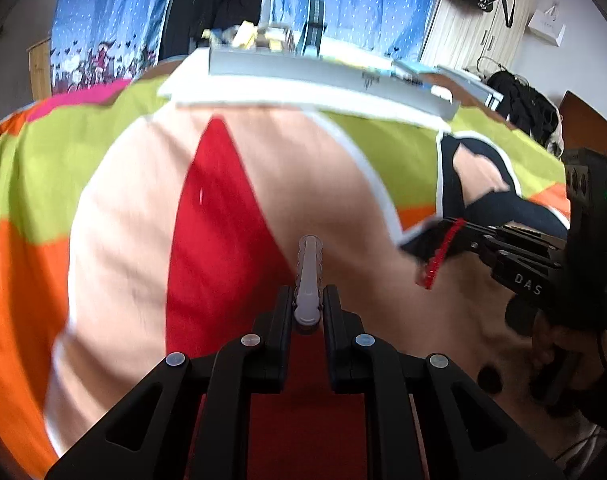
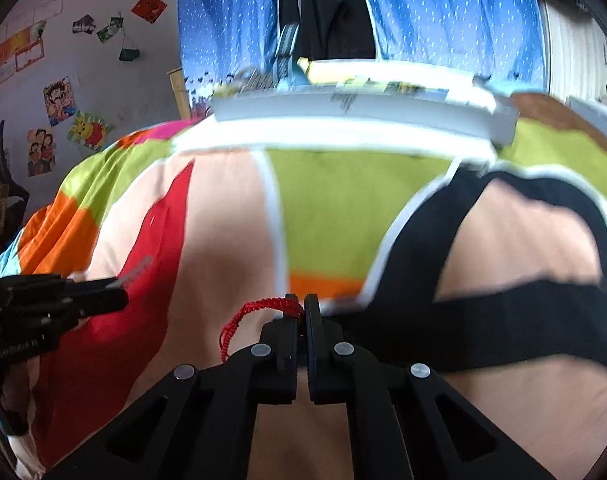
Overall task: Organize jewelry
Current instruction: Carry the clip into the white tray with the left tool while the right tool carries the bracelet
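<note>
Carrying both pieces toward the white tray (image 1: 303, 80) at the bed's far edge.
I hold the left gripper (image 1: 308, 300) clamped on the pale clip (image 1: 309, 272) and the right gripper (image 2: 301, 312) pinching the red bracelet (image 2: 243, 320); I'd lower slowly so the dangling loop clears the rim.

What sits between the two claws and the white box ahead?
Only bare patterned bedspread. Both wrist views show it between the left claw, right claw and white box.
</note>
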{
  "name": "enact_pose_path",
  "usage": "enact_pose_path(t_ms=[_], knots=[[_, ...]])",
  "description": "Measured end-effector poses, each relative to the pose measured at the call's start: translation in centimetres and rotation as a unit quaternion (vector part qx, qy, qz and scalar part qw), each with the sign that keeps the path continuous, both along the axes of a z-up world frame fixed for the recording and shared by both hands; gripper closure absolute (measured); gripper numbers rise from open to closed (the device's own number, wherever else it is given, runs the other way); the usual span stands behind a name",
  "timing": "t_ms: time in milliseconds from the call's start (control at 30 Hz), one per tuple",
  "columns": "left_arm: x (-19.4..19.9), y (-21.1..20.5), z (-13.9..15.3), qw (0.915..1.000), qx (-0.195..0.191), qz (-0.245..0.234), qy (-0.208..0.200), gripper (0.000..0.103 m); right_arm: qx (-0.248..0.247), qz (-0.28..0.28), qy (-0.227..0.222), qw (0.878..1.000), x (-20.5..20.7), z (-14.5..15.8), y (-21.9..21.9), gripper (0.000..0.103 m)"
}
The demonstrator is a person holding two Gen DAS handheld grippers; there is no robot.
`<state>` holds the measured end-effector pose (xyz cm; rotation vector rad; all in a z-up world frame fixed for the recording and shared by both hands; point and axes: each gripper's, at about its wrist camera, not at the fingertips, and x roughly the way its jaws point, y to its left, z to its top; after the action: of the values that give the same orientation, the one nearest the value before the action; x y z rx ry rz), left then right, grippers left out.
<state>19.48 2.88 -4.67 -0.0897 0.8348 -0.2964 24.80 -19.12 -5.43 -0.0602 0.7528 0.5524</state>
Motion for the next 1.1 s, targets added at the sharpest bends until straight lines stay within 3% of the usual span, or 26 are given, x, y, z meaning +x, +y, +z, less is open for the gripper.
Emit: enact_pose_path(t_ms=[267,467,733,967,1100], knots=[[6.8,-2.8,6.6,0.9963,0.000,-0.041,-0.076,0.091,-0.009,-0.006,-0.042,0.999,6.4,7.1,-1.9,0.099],[13.9,-5.1,10.1,0.9912,-0.032,-0.051,-0.118,0.091,0.016,-0.070,-0.038,0.997,13.7,10.8,-4.1,0.099],[21.3,-6.8,9.7,0.9913,-0.068,-0.033,-0.108,0.091,0.033,-0.167,0.006,0.985,20.3,8.0,-7.0,0.099],[23.6,-8.3,6.5,0.9951,-0.074,-0.030,-0.058,0.091,0.016,-0.181,0.026,0.983,20.5,5.8,-8.3,0.098],[23.6,-9.0,6.0,0.9959,-0.063,-0.031,-0.058,0.091,0.024,-0.175,0.024,0.984,19.8,5.4,-9.2,0.098]])
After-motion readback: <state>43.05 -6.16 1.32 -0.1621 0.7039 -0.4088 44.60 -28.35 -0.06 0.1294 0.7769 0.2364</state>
